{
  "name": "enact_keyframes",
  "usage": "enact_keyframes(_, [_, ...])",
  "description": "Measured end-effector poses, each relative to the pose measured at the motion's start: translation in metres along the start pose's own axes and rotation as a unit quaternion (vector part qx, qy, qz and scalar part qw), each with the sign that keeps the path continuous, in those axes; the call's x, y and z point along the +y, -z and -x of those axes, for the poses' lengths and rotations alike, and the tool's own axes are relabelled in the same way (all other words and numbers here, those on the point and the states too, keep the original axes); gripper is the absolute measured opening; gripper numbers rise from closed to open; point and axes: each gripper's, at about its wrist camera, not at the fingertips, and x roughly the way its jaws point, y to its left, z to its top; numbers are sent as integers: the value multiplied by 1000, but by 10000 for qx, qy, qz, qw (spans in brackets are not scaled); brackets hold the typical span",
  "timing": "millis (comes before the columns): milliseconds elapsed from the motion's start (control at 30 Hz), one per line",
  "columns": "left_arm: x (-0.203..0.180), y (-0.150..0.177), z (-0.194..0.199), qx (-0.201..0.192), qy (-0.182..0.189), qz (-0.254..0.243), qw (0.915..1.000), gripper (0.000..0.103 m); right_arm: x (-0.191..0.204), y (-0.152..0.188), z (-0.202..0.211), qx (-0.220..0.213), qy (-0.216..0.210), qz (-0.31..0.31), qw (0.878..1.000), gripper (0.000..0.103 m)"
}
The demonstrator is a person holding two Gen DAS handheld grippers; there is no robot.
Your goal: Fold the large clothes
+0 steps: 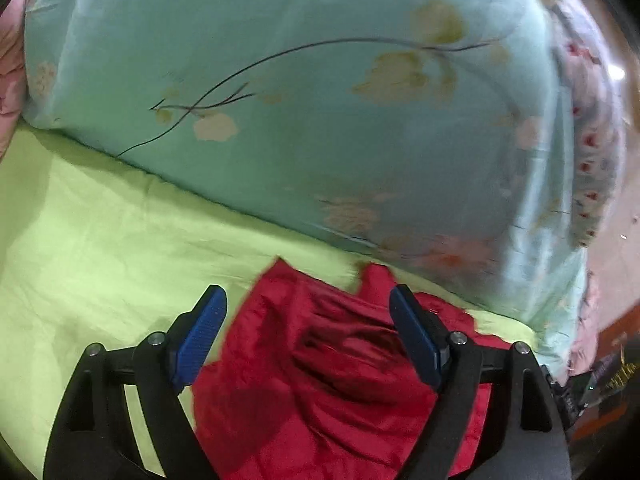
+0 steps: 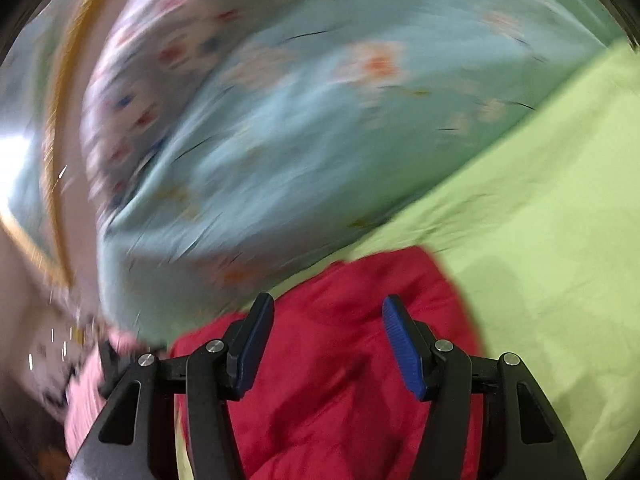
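My left jaws (image 1: 308,320) stand wide apart over the red garment (image 1: 320,380), their blue pads (image 1: 200,340) clear of the cloth, gripping nothing. The garment lies crumpled on the lime-green bed sheet (image 1: 100,240) just below and between my fingers, its far edge bunched a little beyond my tips. Past that edge, a big pale-blue quilt (image 1: 300,100) printed with leaves and thin branches is heaped on the bed, nearly touching the red cloth on the right of my left jaws.

My right jaws (image 2: 328,332) are parted about halfway, and they too hold nothing; the red garment (image 2: 340,380) spreads beneath and between them. The green sheet (image 2: 540,220) runs off to their right. The blue quilt (image 2: 260,140), badly blurred here, fills everything ahead and to the left, meeting the garment's far edge.
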Motion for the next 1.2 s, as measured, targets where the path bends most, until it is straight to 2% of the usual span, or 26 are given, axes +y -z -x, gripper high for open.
enact_keyframes(133, [-27, 34, 23, -83, 114, -502, 9986, 84, 25, 20, 12, 71, -228, 348, 9991, 59])
enact_keyframes(267, [-49, 90, 38, 54, 465, -938, 9945, 83, 43, 40, 15, 160, -354, 451, 9982, 59])
enact_keyframes(400, [-73, 143, 53, -67, 422, -1463, 9883, 84, 57, 59, 22, 184, -301, 717, 9968, 59])
enact_keyframes(467, [-90, 172, 57, -225, 254, -1811, 9829, 84, 66, 73, 26, 175, -240, 905, 9954, 59])
enact_keyframes(533, [-101, 187, 58, -279, 280, -2001, 9790, 84, 74, 86, 29, 160, -159, 1131, 9933, 59])
enact_keyframes(667, [-113, 195, 40, -136, 467, -2036, 9778, 84, 87, 112, 27, 263, 1, 1568, 9873, 59])
enact_keyframes(733, [-118, 193, 27, -114, 420, -2096, 9768, 84, 100, 127, 20, 321, 113, 1947, 9803, 59])
enact_keyframes(800, [-122, 192, 10, -71, 158, -2247, 9743, 84, 106, 138, 14, 366, 248, 2296, 9723, 59])
enact_keyframes(900, [-121, 187, -16, 15, -217, -2332, 9722, 84, 111, 146, -8, 449, 670, 2698, 9595, 59])
enact_keyframes(1033, [-109, 166, -48, 151, -409, -2016, 9785, 85, 89, 137, -47, 597, 1255, 2633, 9547, 57])
enact_keyframes(1200, [-119, 150, -75, 237, -859, -1957, 9766, 85, 75, 122, -70, 501, 1690, 2465, 9530, 56])
